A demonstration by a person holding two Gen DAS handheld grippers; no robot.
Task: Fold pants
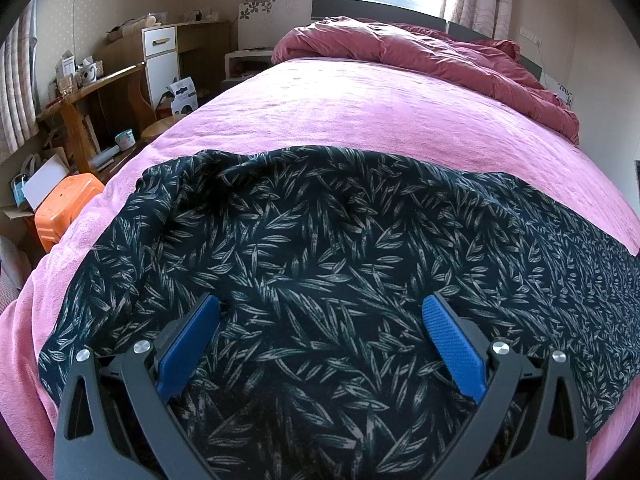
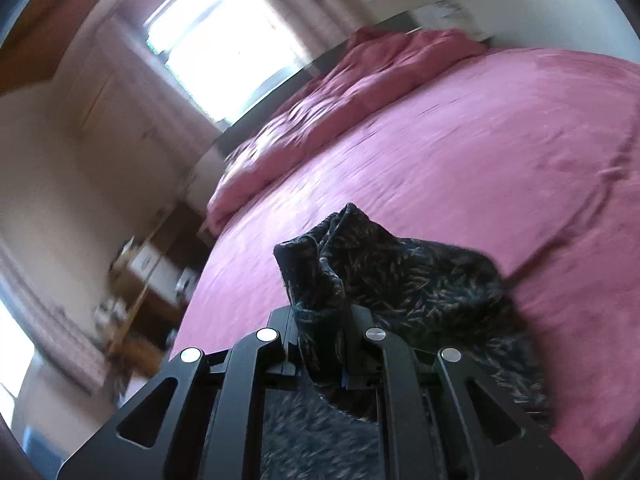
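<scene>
On pink bed [image 1: 360, 120] | pants [image 1: 320, 240]: dark, leaf-printed, spread flat

Left gripper [image 1: 320, 312] was hanging over the pants [image 1: 320, 240], tilted down at them, both blue pads [image 1: 188, 344] spread wide with only flat fabric showing in the gap, neither pad pinching anything. Its dark finger frames sat low over the near part of the pants.

Right gripper [image 2: 320, 344] was a different story: jaws pulled in tight on a bunched-up end of the pants, fabric squeezed between the two black fingers [image 2: 276, 344] and poking out past the tips. That gripper sat rolled to one side and raised off the rest of the pants, which trailed away to its right, whole view blurred
</scene>
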